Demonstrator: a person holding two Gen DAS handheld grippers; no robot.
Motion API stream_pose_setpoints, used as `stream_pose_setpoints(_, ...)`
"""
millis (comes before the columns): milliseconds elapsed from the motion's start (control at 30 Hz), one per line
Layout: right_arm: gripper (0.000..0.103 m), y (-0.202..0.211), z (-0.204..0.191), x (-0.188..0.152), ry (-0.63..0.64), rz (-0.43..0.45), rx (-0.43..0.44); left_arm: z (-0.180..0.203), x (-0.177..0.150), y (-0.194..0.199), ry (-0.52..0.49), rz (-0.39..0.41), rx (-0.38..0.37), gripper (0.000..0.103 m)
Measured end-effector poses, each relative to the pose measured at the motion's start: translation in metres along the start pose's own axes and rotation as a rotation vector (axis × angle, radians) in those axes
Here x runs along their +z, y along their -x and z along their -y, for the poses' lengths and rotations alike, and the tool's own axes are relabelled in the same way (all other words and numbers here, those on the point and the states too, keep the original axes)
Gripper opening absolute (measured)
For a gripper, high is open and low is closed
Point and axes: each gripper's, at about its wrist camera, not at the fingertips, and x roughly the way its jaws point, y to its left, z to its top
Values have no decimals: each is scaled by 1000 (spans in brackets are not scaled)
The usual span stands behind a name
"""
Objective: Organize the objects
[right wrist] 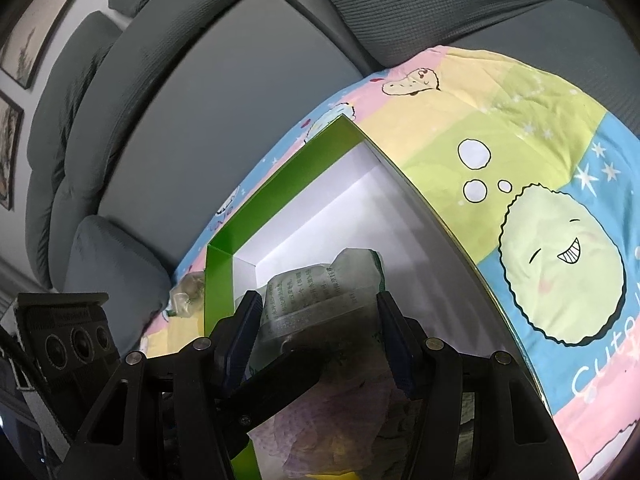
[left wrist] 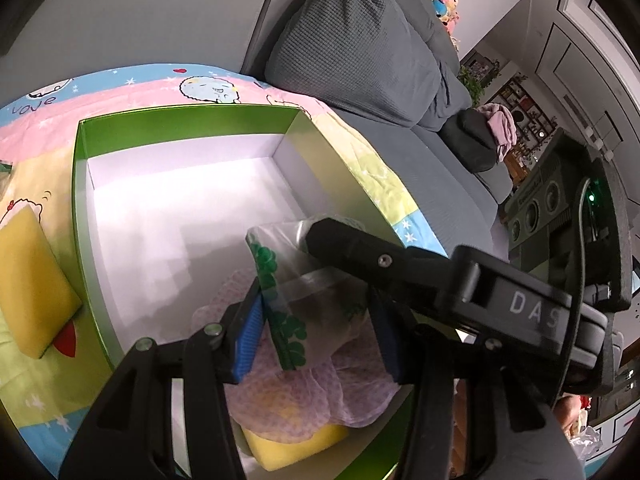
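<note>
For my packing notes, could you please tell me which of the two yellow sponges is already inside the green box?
The sponge at the box's near edge, partly under the purple cloth; the other sponge lies outside on the blanket.

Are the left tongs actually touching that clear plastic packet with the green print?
Touching. In the left wrist view, the blue pad of the left tongs presses against the green-printed edge of the clear packet, held above the green box.

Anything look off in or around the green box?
Mostly tidy. One yellow sponge still lies outside the green box on the blanket, while another sits inside under the purple cloth. Both grippers share one clear bag.
</note>
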Motion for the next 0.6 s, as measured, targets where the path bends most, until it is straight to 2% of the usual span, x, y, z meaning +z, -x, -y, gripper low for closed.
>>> stream_pose_setpoints(267,59,0,2,1,-5,5,-23,-1,-2,1,-12,-4,28,49)
stream_pose_setpoints(600,59,3,4,0,-21,9,1,1,-3,6,-24,6,63,51)
